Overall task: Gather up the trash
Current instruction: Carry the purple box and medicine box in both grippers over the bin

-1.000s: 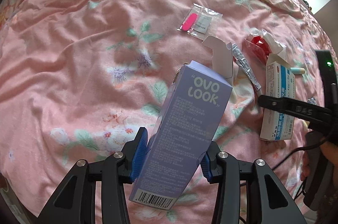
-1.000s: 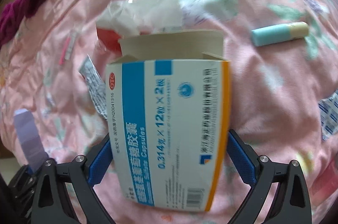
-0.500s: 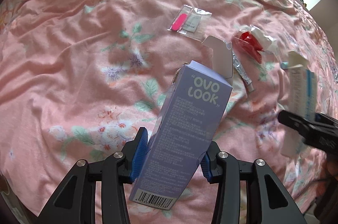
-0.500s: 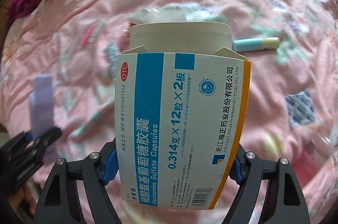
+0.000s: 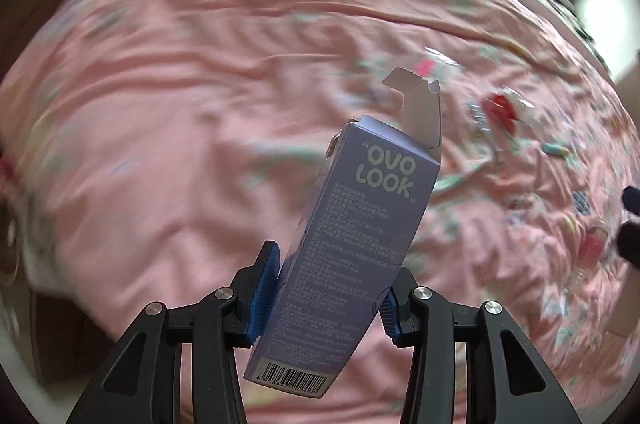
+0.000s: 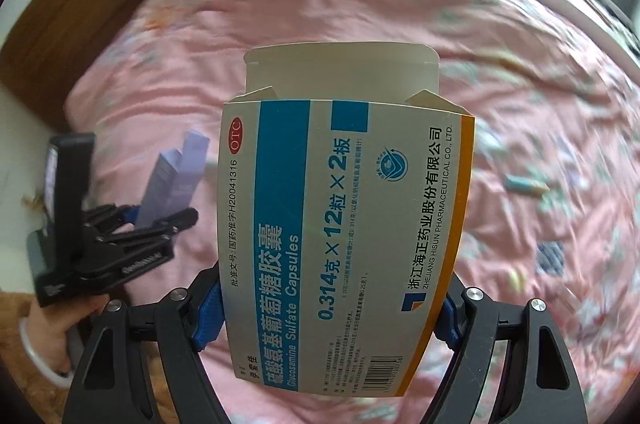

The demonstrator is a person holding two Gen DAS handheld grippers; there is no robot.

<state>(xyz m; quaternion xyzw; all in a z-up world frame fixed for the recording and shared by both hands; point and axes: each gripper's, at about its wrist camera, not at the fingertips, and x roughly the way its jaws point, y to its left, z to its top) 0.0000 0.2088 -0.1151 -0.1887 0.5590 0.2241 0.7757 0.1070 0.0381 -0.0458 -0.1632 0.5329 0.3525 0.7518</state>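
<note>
left gripper (image 5: 326, 288): clamped on purple carton (image 5: 356, 236) — lifted above the bed (image 5: 168, 112)
right gripper (image 6: 332, 316): clamped on capsule box (image 6: 344, 224), also aloft
risk: empty cartons crush or slip — squeeze too hard
</note>
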